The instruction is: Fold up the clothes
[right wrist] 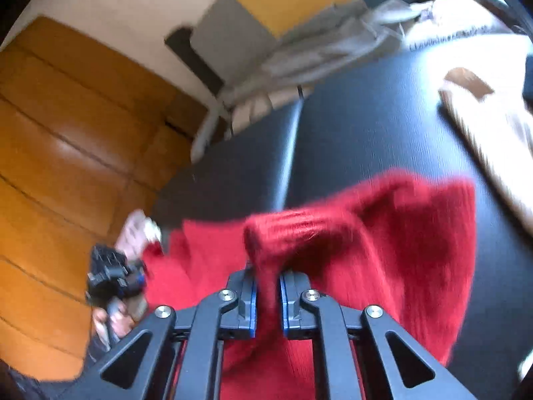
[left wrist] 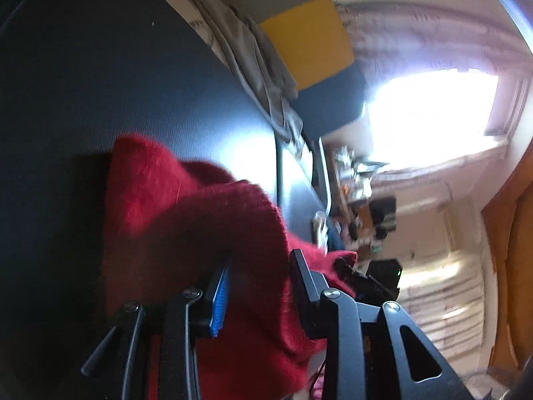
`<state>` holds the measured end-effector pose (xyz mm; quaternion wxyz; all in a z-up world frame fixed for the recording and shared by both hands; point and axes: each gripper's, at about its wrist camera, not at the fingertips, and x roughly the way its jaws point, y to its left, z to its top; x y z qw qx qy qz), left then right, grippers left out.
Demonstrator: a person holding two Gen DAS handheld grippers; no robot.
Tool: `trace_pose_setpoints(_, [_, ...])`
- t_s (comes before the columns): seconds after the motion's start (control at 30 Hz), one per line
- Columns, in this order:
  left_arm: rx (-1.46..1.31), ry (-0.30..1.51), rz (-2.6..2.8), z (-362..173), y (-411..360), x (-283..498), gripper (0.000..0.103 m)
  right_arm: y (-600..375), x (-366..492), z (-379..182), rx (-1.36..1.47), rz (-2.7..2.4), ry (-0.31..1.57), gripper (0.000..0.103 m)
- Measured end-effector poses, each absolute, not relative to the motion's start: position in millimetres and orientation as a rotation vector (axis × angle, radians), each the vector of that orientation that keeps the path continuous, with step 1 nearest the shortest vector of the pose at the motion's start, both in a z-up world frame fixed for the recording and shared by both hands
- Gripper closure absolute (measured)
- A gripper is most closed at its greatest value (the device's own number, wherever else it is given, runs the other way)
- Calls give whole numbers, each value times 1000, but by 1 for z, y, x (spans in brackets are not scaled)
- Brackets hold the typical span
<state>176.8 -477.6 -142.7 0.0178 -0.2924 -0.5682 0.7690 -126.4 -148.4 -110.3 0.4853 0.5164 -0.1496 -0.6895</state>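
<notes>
So up close, the right gripper [right wrist: 268,295] has its fingers clamped on a bunched ribbed fold of the red sweater [right wrist: 383,233], which looks like the pinch you'd want before flipping a layer over. The left gripper [left wrist: 260,286] has its fingers about half apart with red knit running between them, though I can't tell if the pads actually press it. The rest of the sweater drapes onto the dark worktop [right wrist: 383,123], and further back a grey garment [right wrist: 326,50] is heaped at its far edge, probably waiting its turn.
</notes>
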Motion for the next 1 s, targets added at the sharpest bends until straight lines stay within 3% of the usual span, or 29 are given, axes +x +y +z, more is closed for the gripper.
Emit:
trace_pose_setpoints(0.13, [-792,-1856,2435,-147,-491,181,69,-163,-151,-116,1288,-1689,-447,89])
trace_pose_setpoints(0.2, [-796,-1837,2473,-143,-492,182,68,-163,-155,-122,1308,-1669,-486,67])
trace_pose_setpoints(0.27, [-840,-1756,2584,-136,-489,190,68,-162,-157,-123,1308,-1658,-512,54])
trace_pose_setpoints(0.4, [-950,-1598,2752,-129,-490,215,67,-135,-143,-104,1232,-1687,-418,52])
trace_pose_setpoints(0.57, [-1130,-1453,2825,-140,-485,223,67,-116,-127,-87,1185,-1823,-91,52])
trace_pose_setpoints(0.77, [-1224,-1239,2850,-140,-465,198,65,-139,-125,-111,1243,-1880,218,52])
trace_pose_setpoints(0.83, [-1262,-1145,2846,-138,-457,188,65,-145,-122,-116,1240,-1904,300,55])
trace_pose_setpoints(0.9, [-1335,-1075,2829,-141,-451,179,65,-150,-115,-116,1220,-1922,382,84])
trace_pose_setpoints(1.0, [-1321,-985,2855,-130,-442,179,94,-154,-93,-103,1121,-1974,573,95])
